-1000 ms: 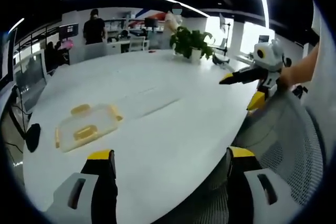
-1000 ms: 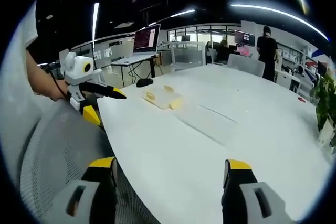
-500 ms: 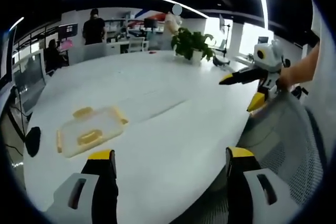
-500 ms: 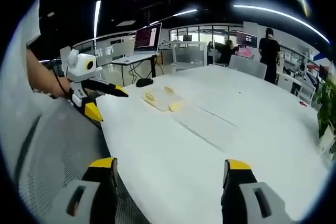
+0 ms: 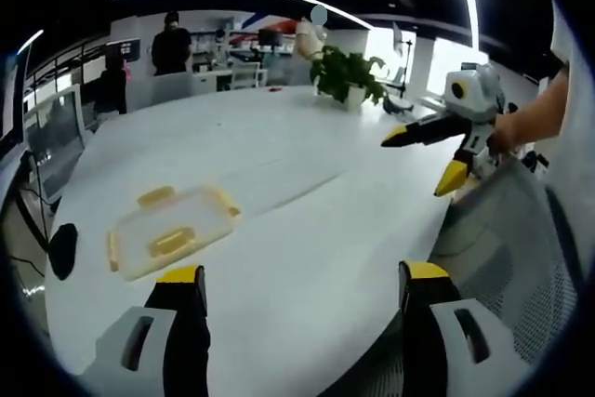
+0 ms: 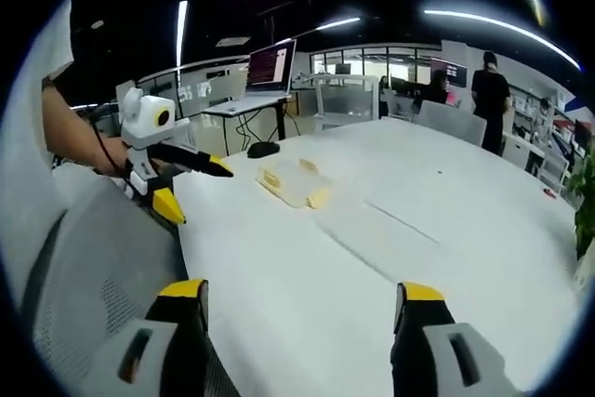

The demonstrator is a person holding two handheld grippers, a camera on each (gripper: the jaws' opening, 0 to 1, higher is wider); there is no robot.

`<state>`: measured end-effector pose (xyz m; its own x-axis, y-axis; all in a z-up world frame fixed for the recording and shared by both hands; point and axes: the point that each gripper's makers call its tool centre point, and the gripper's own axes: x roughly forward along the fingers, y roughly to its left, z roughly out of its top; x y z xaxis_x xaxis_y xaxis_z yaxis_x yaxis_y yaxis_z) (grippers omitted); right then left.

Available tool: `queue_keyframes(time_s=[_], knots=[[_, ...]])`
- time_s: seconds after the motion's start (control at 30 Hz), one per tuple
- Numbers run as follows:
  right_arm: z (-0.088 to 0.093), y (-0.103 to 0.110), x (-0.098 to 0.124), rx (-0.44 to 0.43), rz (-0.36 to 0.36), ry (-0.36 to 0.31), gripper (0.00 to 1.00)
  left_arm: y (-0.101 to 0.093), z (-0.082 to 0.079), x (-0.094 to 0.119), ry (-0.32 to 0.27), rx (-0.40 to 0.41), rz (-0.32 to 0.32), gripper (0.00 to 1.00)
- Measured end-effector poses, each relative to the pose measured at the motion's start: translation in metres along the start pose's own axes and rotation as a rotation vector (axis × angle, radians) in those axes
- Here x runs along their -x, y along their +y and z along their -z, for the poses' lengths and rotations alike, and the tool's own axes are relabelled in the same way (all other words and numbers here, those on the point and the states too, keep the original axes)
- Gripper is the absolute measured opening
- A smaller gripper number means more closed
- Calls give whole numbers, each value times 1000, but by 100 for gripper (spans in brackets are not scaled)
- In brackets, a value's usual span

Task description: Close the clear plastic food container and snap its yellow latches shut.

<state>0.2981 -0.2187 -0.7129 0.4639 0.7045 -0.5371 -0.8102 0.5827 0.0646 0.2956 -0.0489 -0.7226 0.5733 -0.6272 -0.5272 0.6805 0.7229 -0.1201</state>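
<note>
A clear plastic food container [image 5: 170, 231] with yellow latches lies flat on the white table [image 5: 279, 165], left of and beyond my left gripper [image 5: 296, 287], which is open and holds nothing. In the right gripper view the same container [image 6: 295, 183] sits far off at centre left on the table [image 6: 390, 230]. My right gripper [image 6: 302, 295] stands open over the table's near edge, empty. The right gripper [image 5: 424, 151] comes into the left gripper view from the right, its jaws apart. The left gripper [image 6: 197, 186] appears at the left of the right gripper view, held by a hand.
A potted plant [image 5: 347, 77] stands at the table's far side. A grey mesh chair back [image 5: 507, 248] lies below my grippers. A black mouse [image 6: 265, 148] and a laptop [image 6: 268, 70] sit beyond the container. People stand in the background.
Both cameras have drifted slightly closer to the table; the container looks a little nearer and larger in both views. Both grippers stay open and empty.
</note>
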Motion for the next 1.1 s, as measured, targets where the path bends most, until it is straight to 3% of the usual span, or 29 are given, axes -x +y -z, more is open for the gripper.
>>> queue_keyframes(time_s=[1.1], knots=[[-34, -12, -56, 69, -103, 7, 80, 52, 1, -6, 42, -27, -9, 84]])
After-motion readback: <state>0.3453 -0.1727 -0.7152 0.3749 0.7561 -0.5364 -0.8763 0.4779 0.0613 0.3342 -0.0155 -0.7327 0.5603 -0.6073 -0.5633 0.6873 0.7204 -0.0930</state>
